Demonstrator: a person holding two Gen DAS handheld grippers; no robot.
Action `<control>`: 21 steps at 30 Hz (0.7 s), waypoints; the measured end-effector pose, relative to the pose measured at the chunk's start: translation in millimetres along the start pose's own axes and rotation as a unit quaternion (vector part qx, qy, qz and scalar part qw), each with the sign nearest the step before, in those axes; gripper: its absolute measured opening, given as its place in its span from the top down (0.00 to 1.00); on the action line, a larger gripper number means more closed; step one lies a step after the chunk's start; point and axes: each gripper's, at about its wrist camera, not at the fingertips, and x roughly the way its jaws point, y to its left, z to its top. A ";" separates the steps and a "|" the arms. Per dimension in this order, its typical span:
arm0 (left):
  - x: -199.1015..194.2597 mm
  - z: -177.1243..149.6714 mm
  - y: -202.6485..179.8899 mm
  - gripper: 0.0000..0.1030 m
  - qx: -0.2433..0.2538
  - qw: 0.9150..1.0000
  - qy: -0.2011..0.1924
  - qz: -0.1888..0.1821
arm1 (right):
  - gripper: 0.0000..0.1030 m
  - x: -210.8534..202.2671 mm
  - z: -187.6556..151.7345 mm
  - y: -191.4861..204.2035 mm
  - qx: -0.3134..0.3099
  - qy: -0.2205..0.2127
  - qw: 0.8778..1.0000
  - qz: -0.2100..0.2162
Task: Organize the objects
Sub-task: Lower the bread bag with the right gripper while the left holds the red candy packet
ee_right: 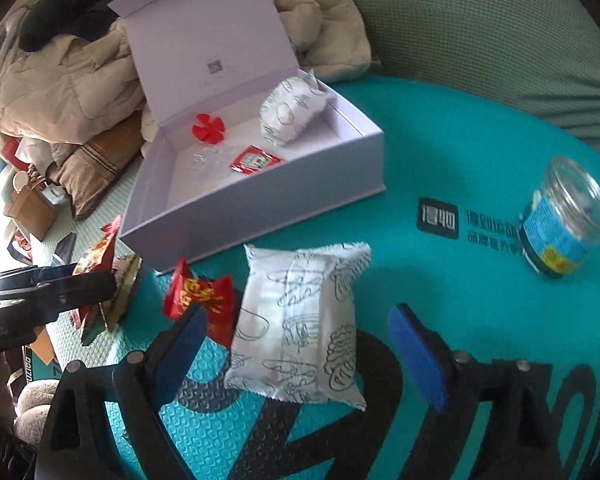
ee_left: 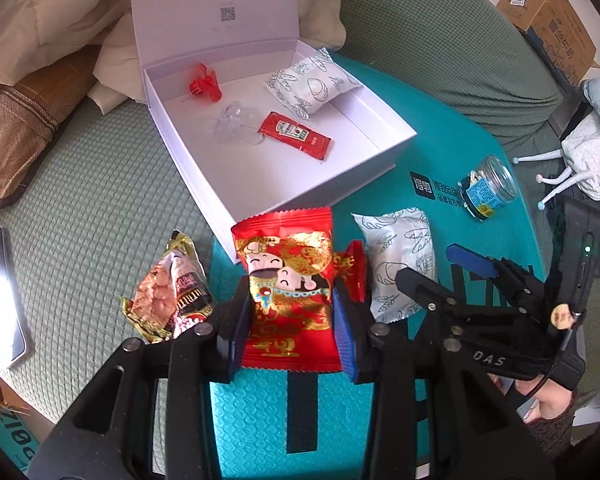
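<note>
My left gripper [ee_left: 292, 328] is shut on a red snack packet [ee_left: 288, 280] with cartoon figures, just in front of the open white box [ee_left: 284, 184]. The box holds a ketchup sachet [ee_left: 294, 134], a red plastic flower [ee_left: 205, 84], a clear plastic piece [ee_left: 236, 122] and a white patterned packet [ee_left: 312, 84]. My right gripper [ee_right: 300, 344] is open around a second white patterned packet [ee_right: 300, 328] on the teal mailer [ee_right: 440, 152]; it also shows in the left wrist view [ee_left: 444, 268]. A small red candy [ee_right: 200, 296] lies left of that packet.
A small glass jar [ee_right: 562, 216] with a blue label lies on its side at the right of the mailer. A brown-and-gold snack packet [ee_left: 168, 288] lies on the green bed cover [ee_left: 100, 208]. A phone [ee_left: 0, 296] lies far left. Cream bedding and a pillow sit behind the box.
</note>
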 end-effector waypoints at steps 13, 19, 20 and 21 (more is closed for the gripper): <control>10.3 -12.8 12.9 0.66 -0.040 0.999 0.007 -0.019 | 0.13 35.9 -14.2 18.0 -0.037 0.021 0.997 -0.057; 9.6 -14.0 16.2 0.66 -0.045 0.999 0.007 -0.028 | 0.45 25.5 -17.6 22.3 -0.052 0.009 0.996 -0.066; 9.6 -14.1 16.1 0.66 -0.044 0.999 0.008 -0.030 | 0.45 23.8 -18.4 21.0 -0.048 0.010 0.997 -0.062; 10.5 -14.2 15.9 0.66 -0.043 0.999 0.011 -0.032 | 0.45 22.7 -19.1 19.1 -0.043 0.011 0.997 -0.060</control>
